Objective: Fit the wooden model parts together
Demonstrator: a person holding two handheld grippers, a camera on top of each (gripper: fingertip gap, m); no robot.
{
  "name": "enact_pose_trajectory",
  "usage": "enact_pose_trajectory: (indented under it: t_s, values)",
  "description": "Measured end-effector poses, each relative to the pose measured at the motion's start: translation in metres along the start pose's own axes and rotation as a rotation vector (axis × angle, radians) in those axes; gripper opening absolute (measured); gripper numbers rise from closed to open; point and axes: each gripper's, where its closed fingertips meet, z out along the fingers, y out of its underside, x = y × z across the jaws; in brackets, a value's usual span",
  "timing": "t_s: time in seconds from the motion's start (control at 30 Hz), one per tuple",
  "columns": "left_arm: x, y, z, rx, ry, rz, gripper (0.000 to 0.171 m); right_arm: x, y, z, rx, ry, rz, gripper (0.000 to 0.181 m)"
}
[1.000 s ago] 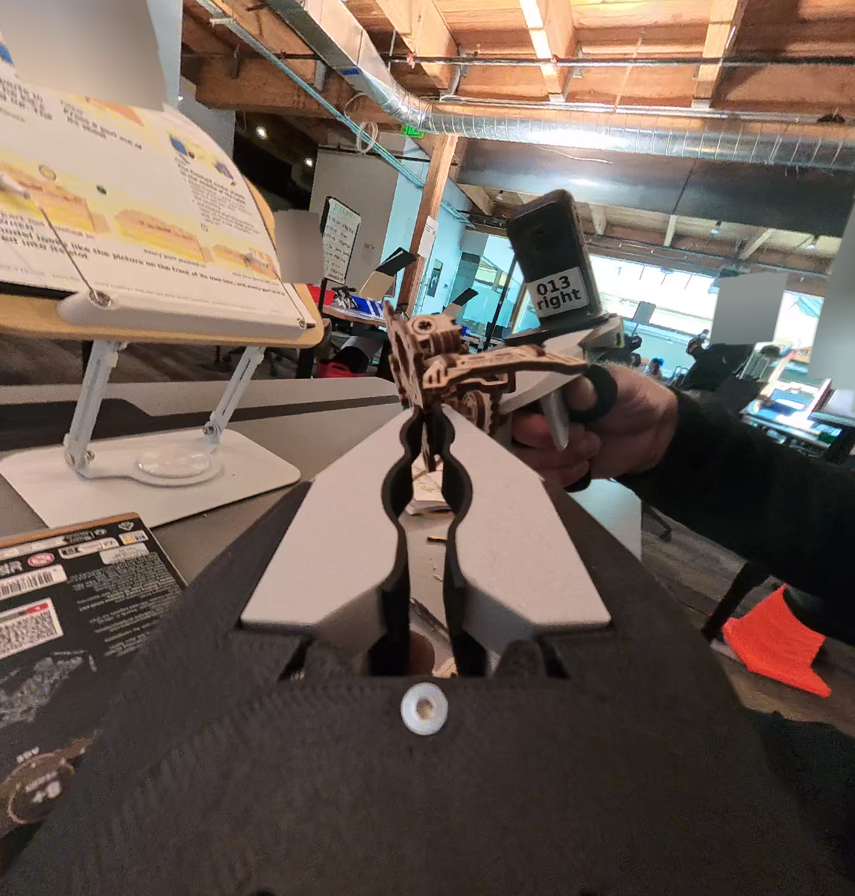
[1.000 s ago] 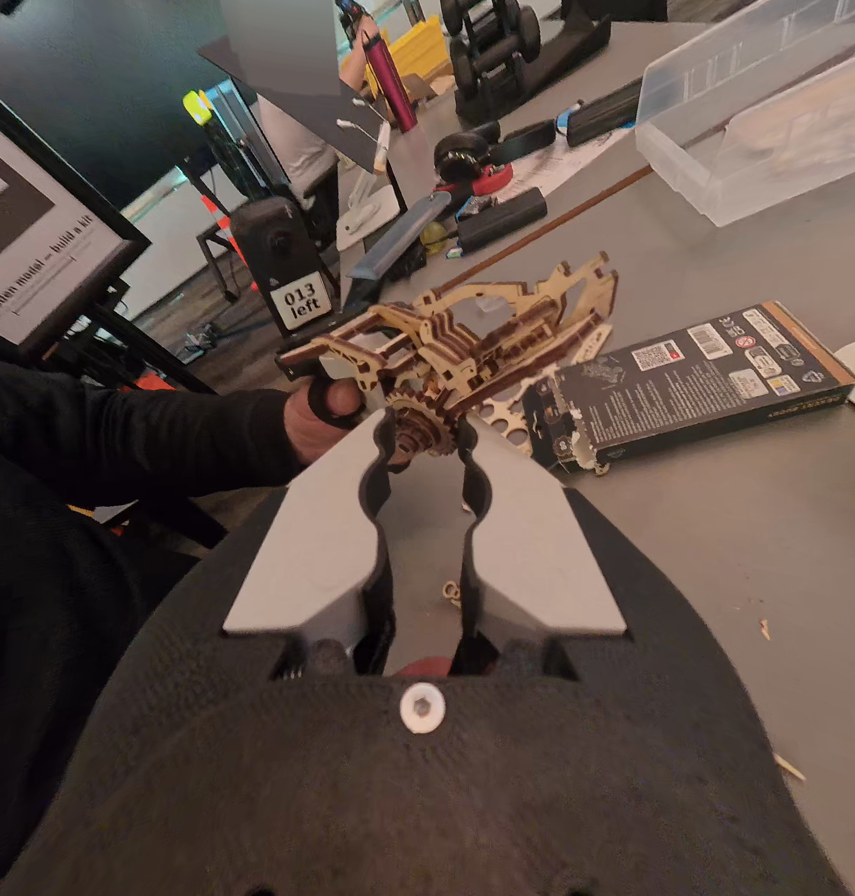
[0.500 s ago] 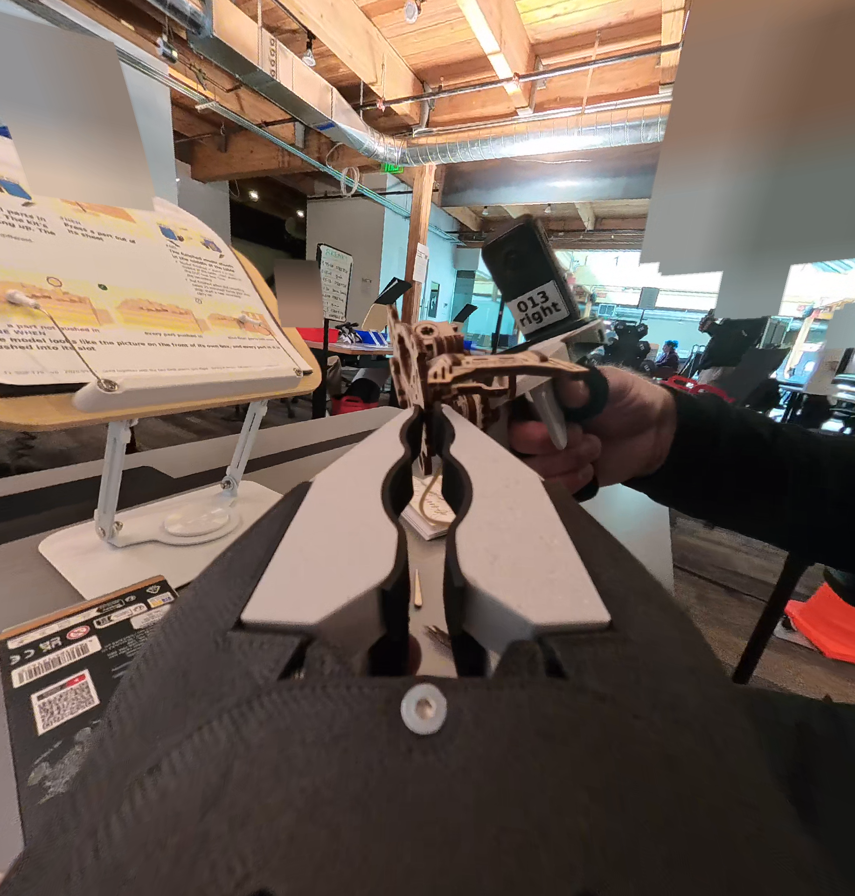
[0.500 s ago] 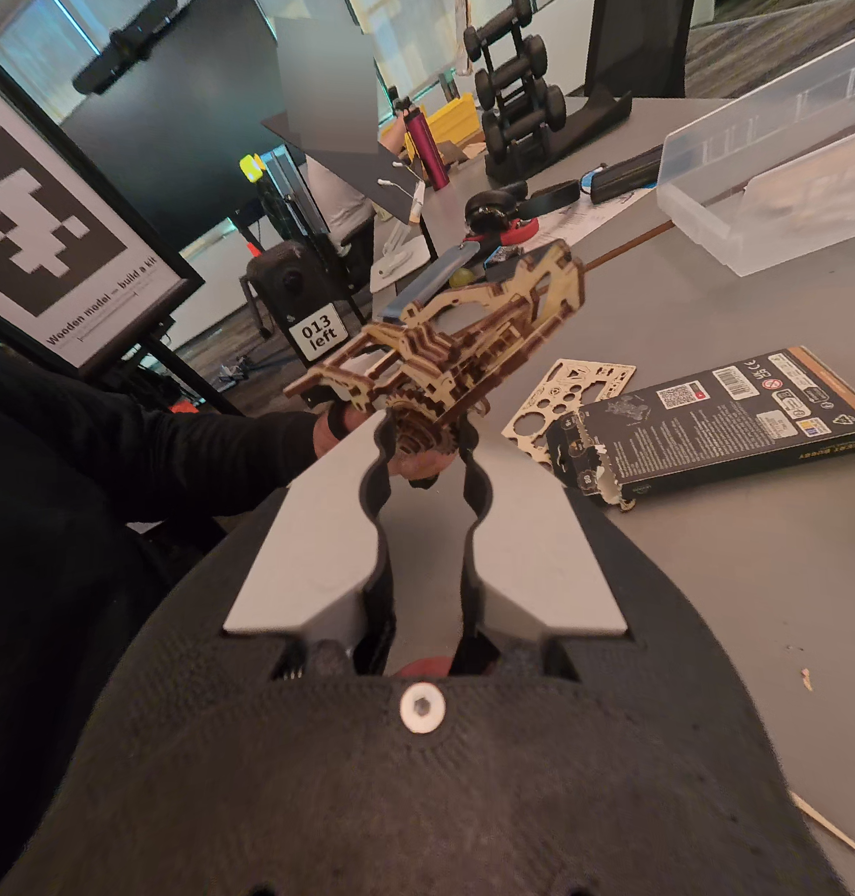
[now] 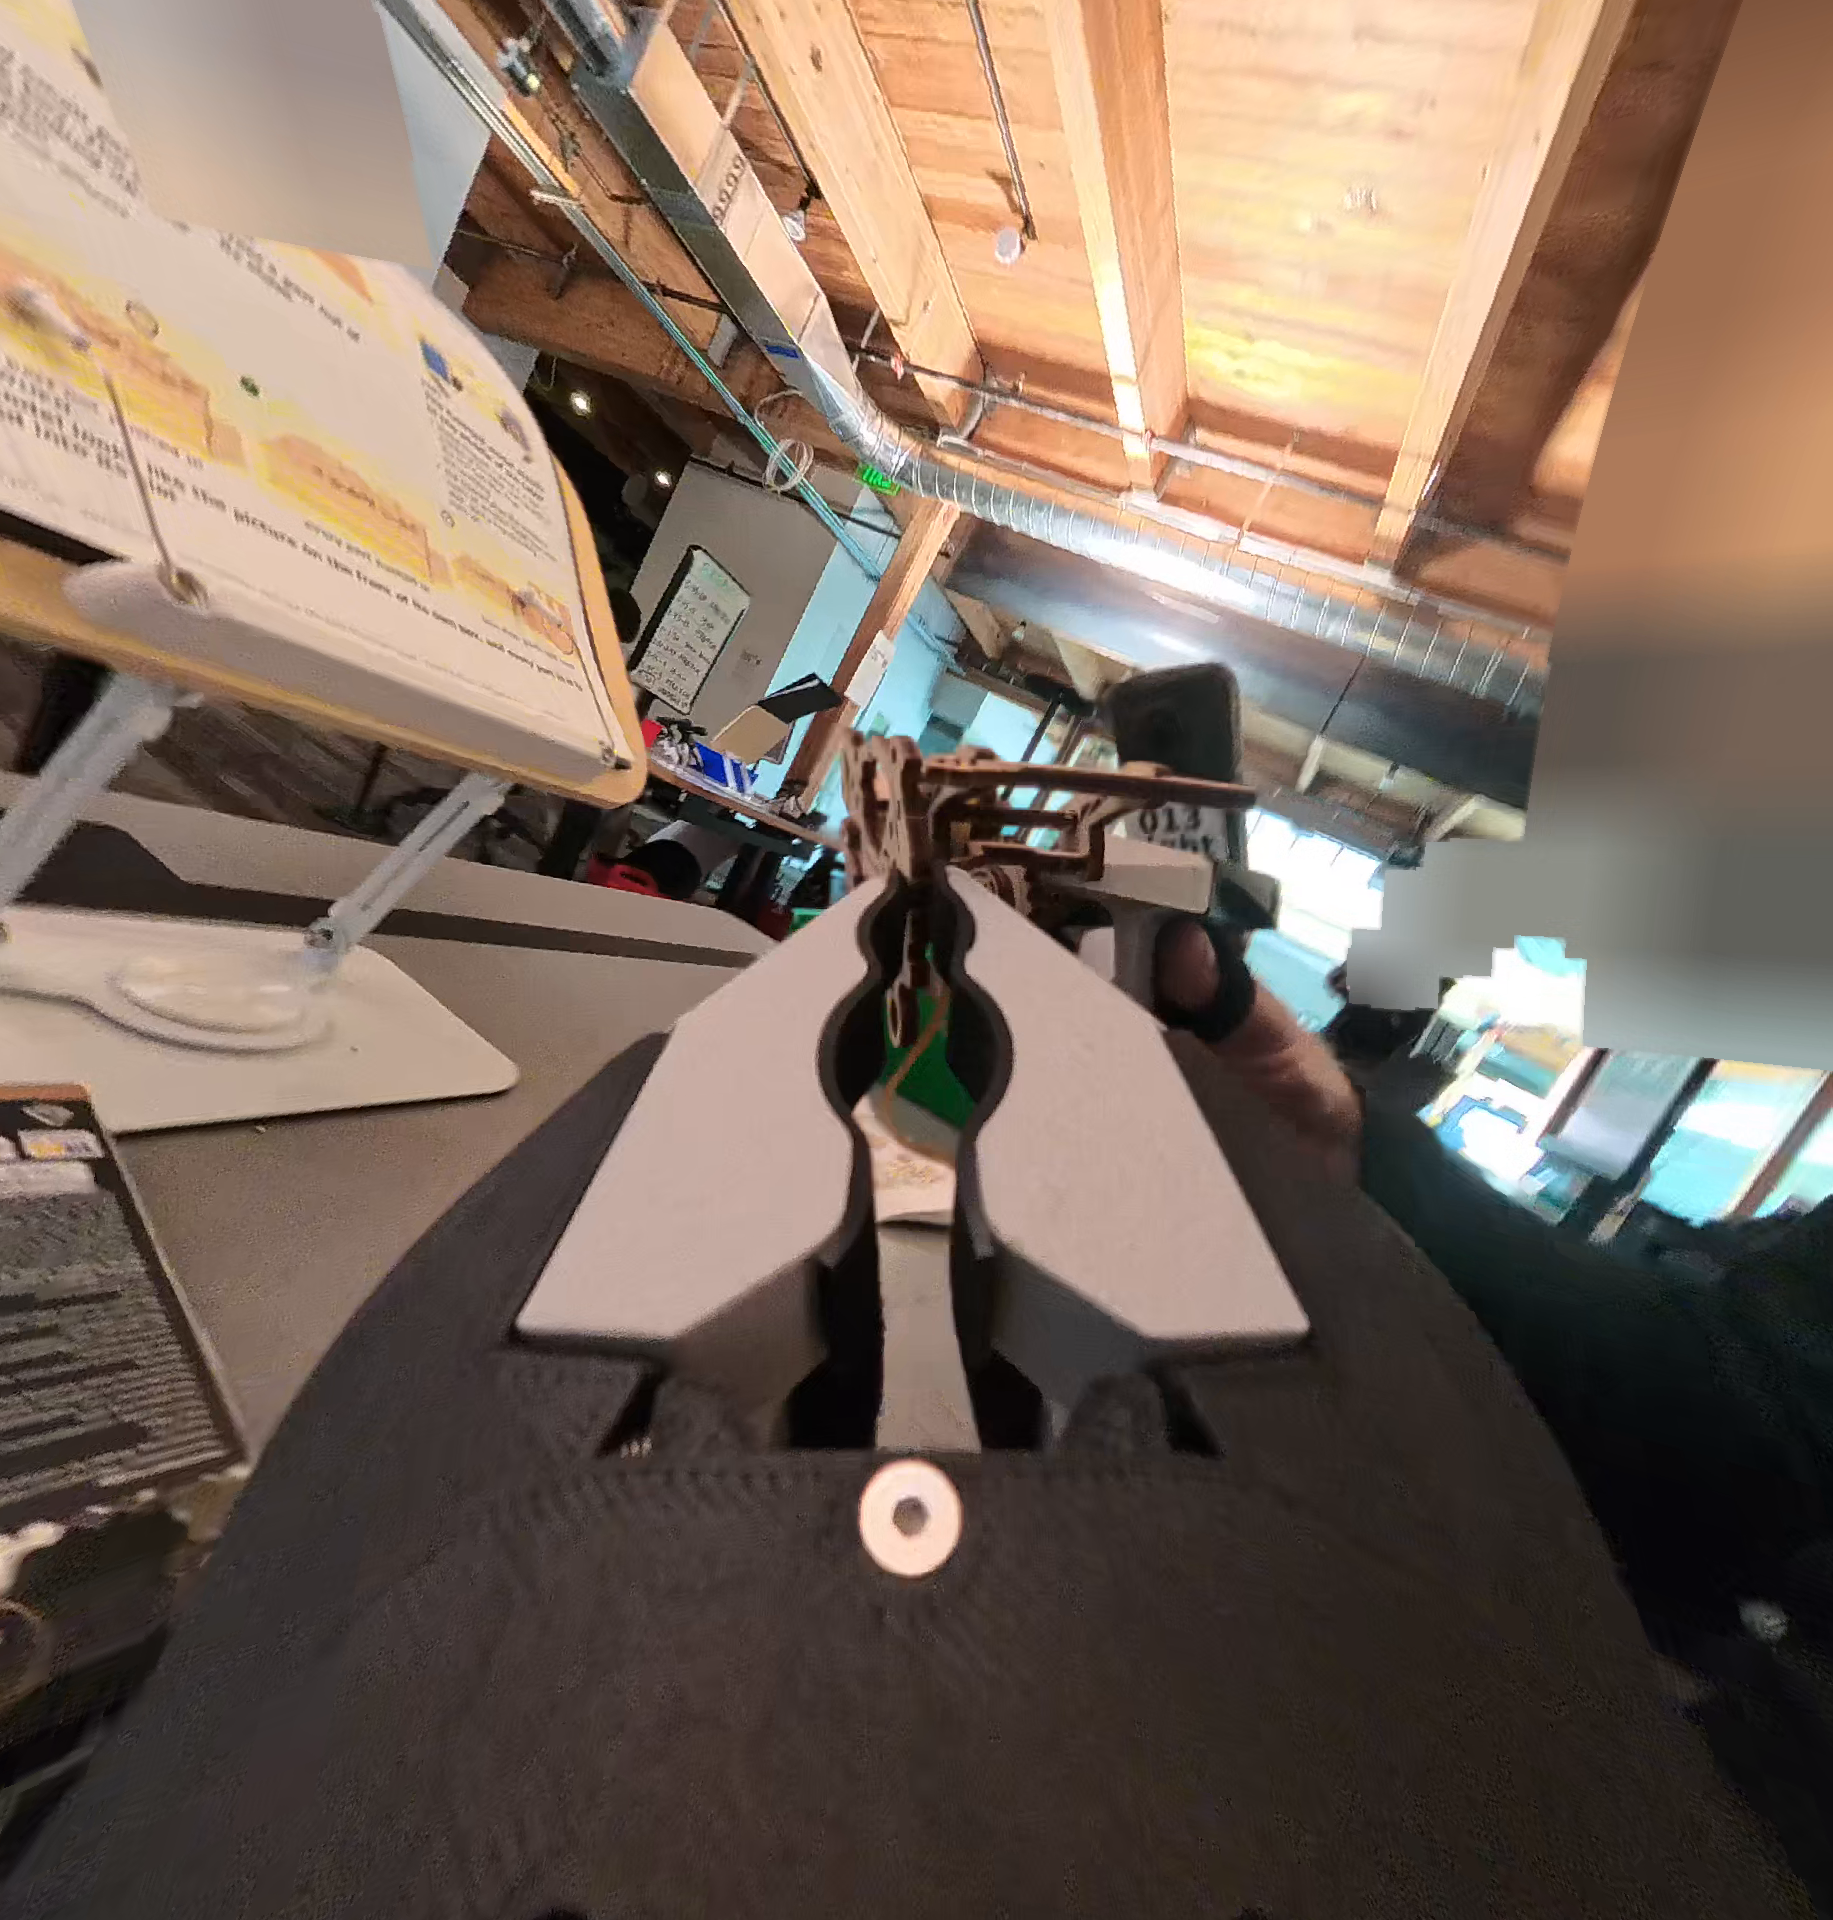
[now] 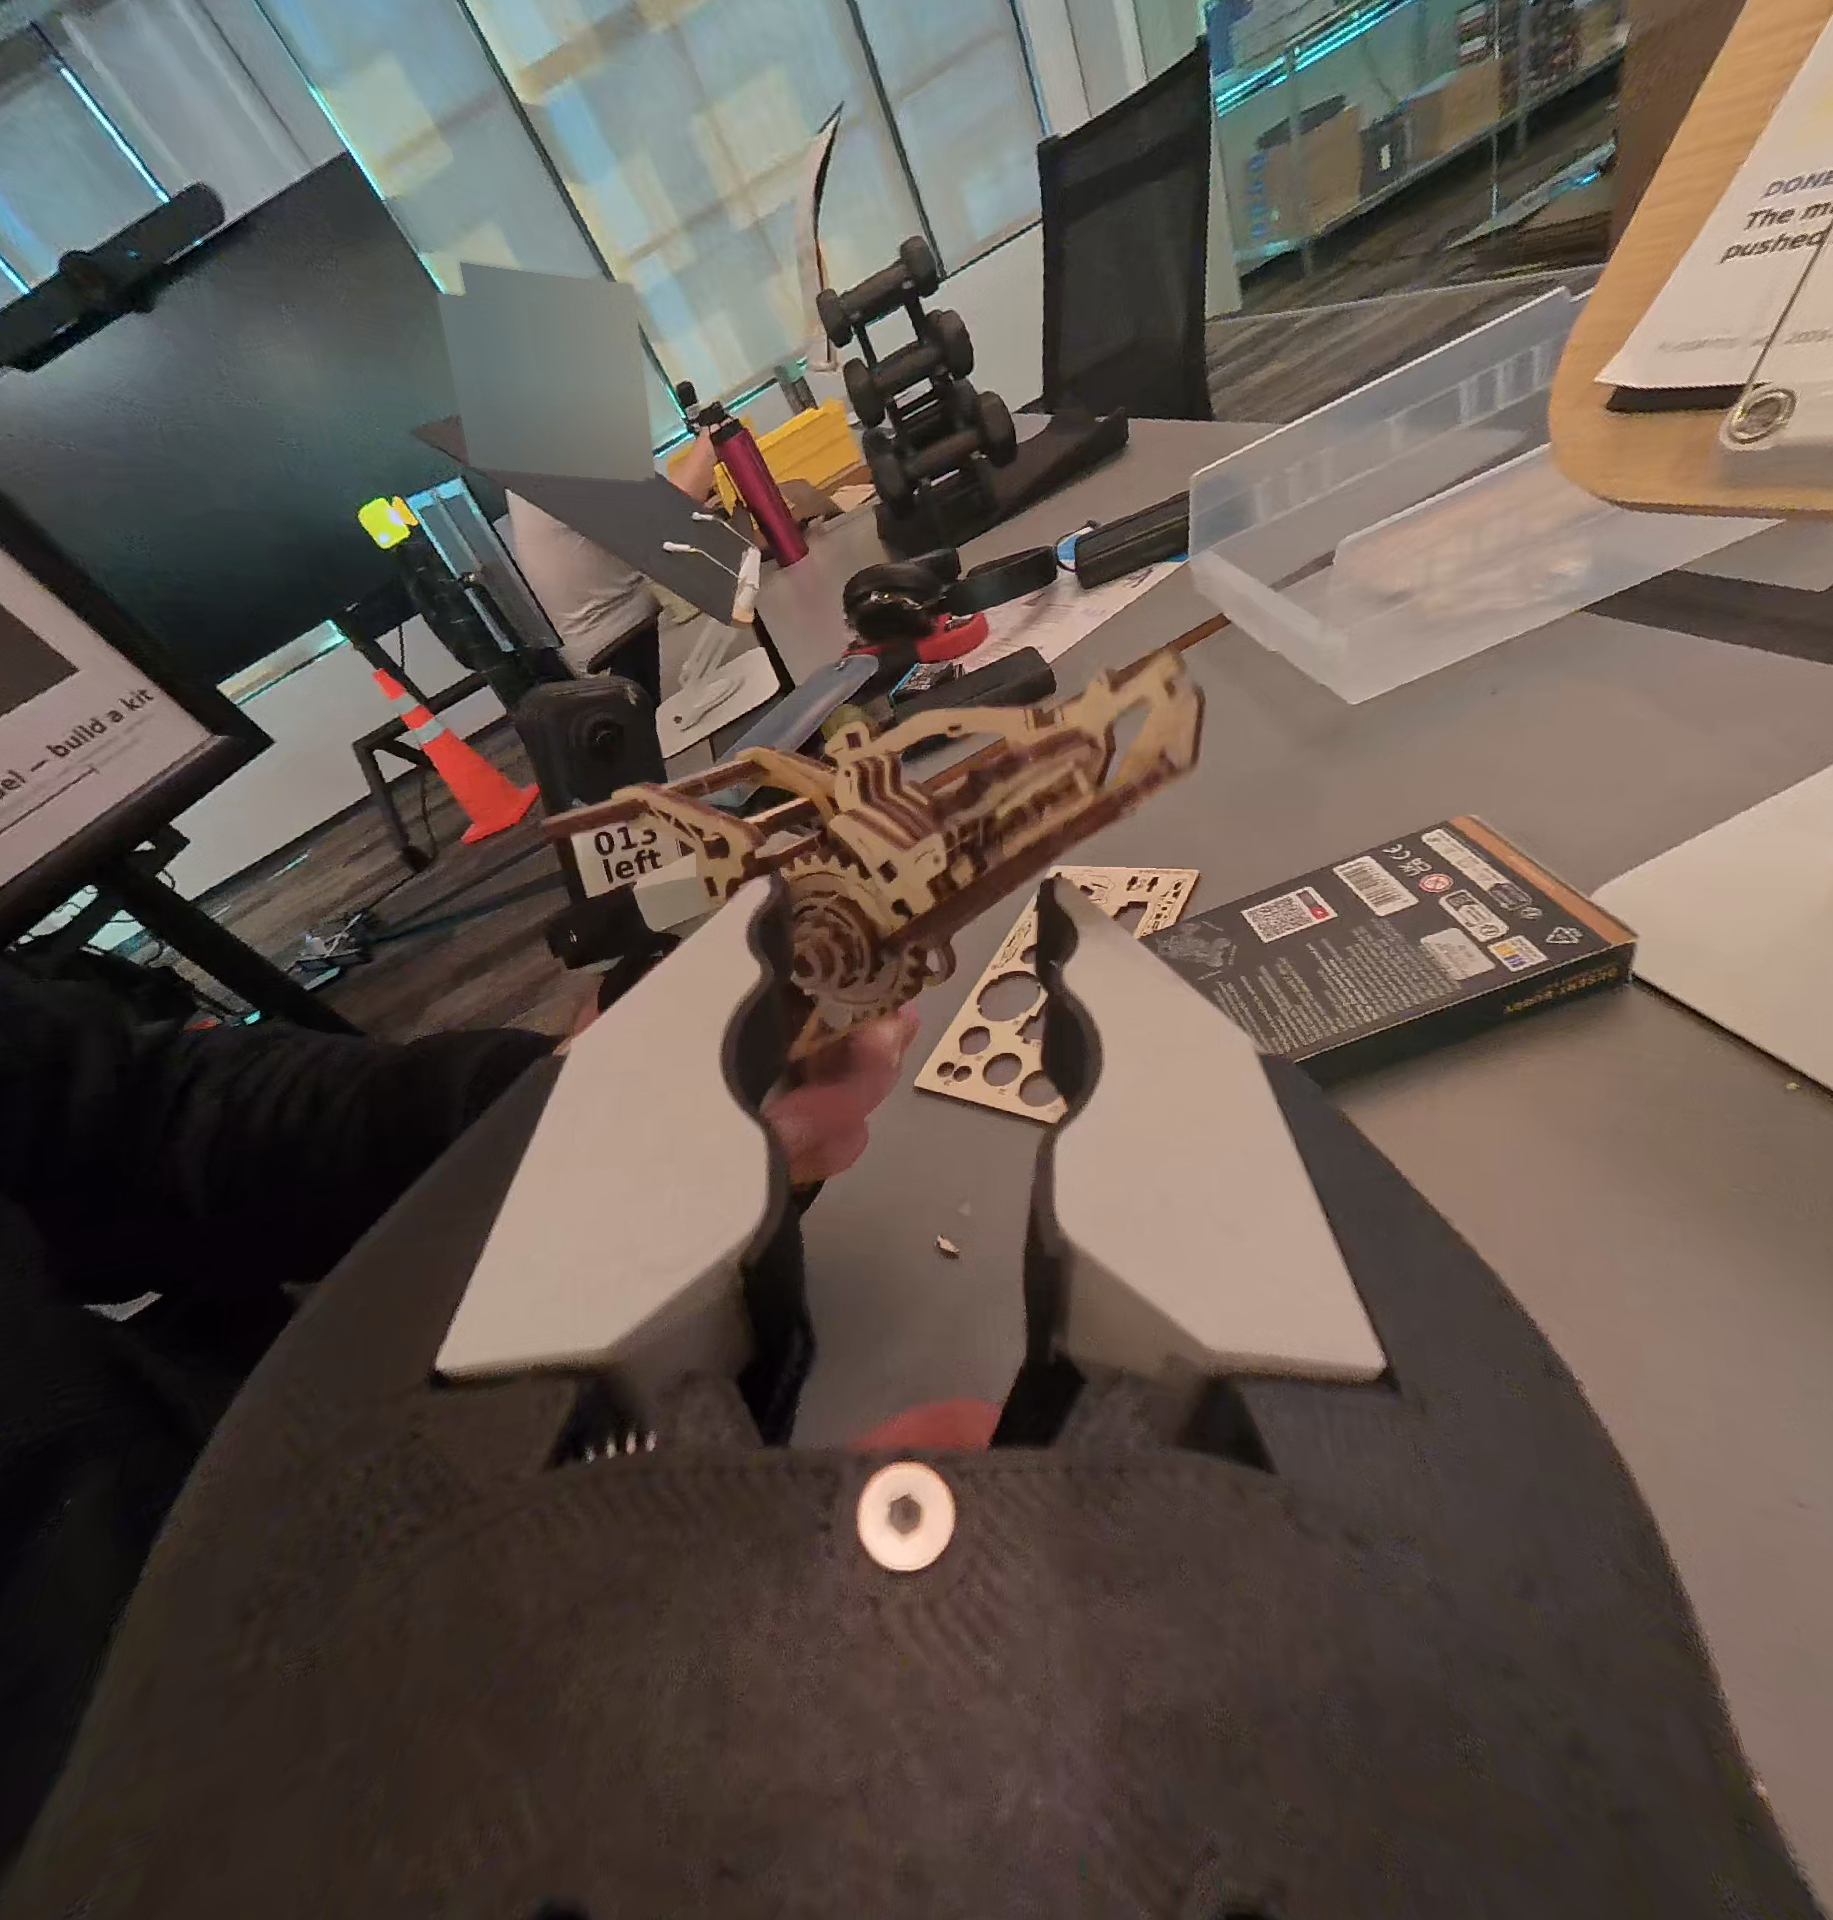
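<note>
Left gripper (image 5: 910, 894) clamped on wooden model (image 5: 953, 810) at its end, evidently steadying it aloft. Right gripper (image 6: 901, 935) spread wide, model gear (image 6: 839, 940) against its nine-o'clock finger, ungripped. Beyond, at two o'clock: punched parts sheet (image 6: 1037, 997), kit box (image 6: 1411, 935) on table (image 6: 1514, 1195).

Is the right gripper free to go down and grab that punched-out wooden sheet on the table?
Probably yes. The right gripper is open and holds nothing, and the wooden parts sheet lies flat just beyond its fingertips. The wooden model, clamped in the left gripper, hangs in front and would need skirting.
</note>
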Motion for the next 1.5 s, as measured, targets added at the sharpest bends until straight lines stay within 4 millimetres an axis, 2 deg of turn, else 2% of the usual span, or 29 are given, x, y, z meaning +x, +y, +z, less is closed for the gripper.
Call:
enact_pose_trajectory:
  t_s: [0.17, 0.37, 0.5, 0.63, 0.7, 0.73, 0.93, 1.03, 1.17, 1.3, 1.4, 1.5]
  values:
    - [-0.005, 0.005, -0.001, 0.057, -0.016, -0.199, 0.001, 0.002, 0.004, 0.007, 0.016, 0.009, 0.035, 0.058]
    - [-0.005, 0.011, 0.000, 0.097, 0.012, -0.378, 0.002, 0.003, 0.003, 0.007, 0.068, -0.056, 0.109, 0.055]
    - [-0.001, 0.013, 0.001, 0.105, 0.057, -0.420, 0.002, 0.003, 0.002, 0.005, 0.109, -0.111, 0.162, 0.056]
    - [0.003, 0.011, 0.002, 0.107, 0.101, -0.432, 0.002, -0.006, 0.002, 0.006, 0.121, -0.211, 0.229, 0.060]
    - [0.002, 0.011, 0.002, 0.112, 0.113, -0.442, 0.002, -0.010, 0.001, 0.004, 0.135, -0.256, 0.243, 0.050]
    - [0.001, 0.011, 0.002, 0.103, 0.117, -0.442, 0.002, -0.010, 0.000, 0.003, 0.145, -0.269, 0.250, 0.045]
    - [0.001, 0.010, 0.005, 0.094, 0.114, -0.410, 0.004, -0.007, -0.001, 0.001, 0.196, -0.288, 0.293, 0.044]
    - [0.007, 0.008, 0.007, 0.083, 0.124, -0.361, 0.023, -0.003, -0.004, -0.002, 0.234, -0.288, 0.308, 0.041]
    - [0.010, 0.011, 0.011, 0.058, 0.079, -0.256, 0.040, 0.002, -0.004, -0.003, 0.265, -0.286, 0.334, 0.041]
    - [0.008, 0.023, 0.015, 0.001, 0.018, -0.180, 0.055, 0.006, -0.003, -0.002, 0.285, -0.283, 0.378, 0.041]
    - [0.002, 0.032, 0.016, -0.033, -0.037, -0.135, 0.054, 0.009, -0.001, 0.000, 0.293, -0.273, 0.414, 0.041]
    - [0.002, 0.031, 0.017, -0.036, -0.038, -0.125, 0.038, 0.009, 0.007, 0.006, 0.276, -0.261, 0.468, 0.041]
